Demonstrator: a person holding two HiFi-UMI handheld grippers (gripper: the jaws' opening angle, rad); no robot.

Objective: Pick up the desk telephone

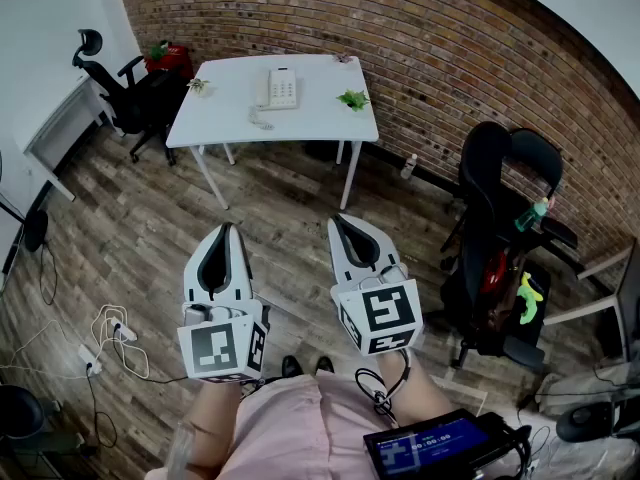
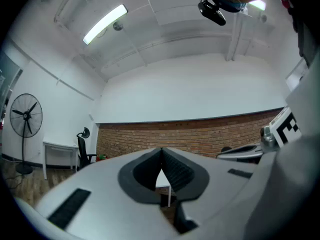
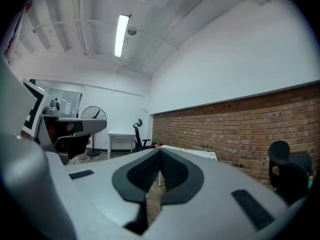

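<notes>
A white desk telephone point(image 1: 279, 89) with a coiled cord lies on the white table point(image 1: 230, 118) far ahead, by the brick wall. My left gripper point(image 1: 226, 230) and right gripper point(image 1: 340, 223) hang side by side over the wooden floor, well short of the table, both shut with nothing between the jaws. In the left gripper view the left gripper point(image 2: 161, 152) has its jaws meeting at the tips, with a sliver of the table showing behind. The right gripper point(image 3: 160, 153) is likewise closed in the right gripper view, the table's point(image 3: 197, 154) edge peeking above it.
Two small potted plants point(image 1: 352, 99) stand on the table. A black office chair point(image 1: 130, 93) stands at its left beside a red item point(image 1: 170, 59). Another black chair point(image 1: 500, 248) loaded with things stands at right. Cables and a power strip point(image 1: 105, 343) lie on the floor at left.
</notes>
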